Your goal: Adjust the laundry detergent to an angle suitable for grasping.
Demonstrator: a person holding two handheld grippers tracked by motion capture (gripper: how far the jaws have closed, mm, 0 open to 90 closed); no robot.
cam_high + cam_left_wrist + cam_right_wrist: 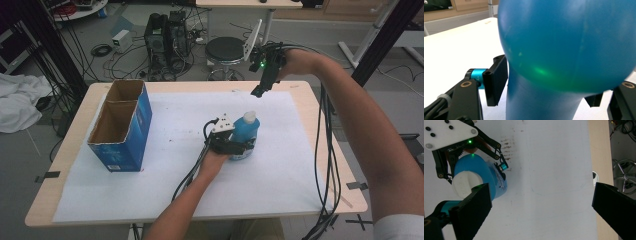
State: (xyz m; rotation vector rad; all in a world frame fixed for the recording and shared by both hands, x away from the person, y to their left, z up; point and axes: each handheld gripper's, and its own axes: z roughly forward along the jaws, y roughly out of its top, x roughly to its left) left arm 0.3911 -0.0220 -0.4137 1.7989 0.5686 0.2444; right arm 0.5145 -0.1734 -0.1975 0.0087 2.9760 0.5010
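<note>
The left gripper [239, 146] is clamping the smooth, rounded blue plastic bottle [246, 131] with white cap [249, 116]; the right gripper [261, 90] is hanging wide open.

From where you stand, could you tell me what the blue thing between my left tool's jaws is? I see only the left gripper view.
Observer: It is a bottle with a white cap, standing upright on the white sheet.
Operator: Thank you. Where is the right tool?
Observer: The right tool hangs open above the far edge of the table, well apart from the bottle.
Operator: Is there anything to put the bottle in?
Observer: A blue box with an open top stands to the bottle's left, apart from it.
</note>
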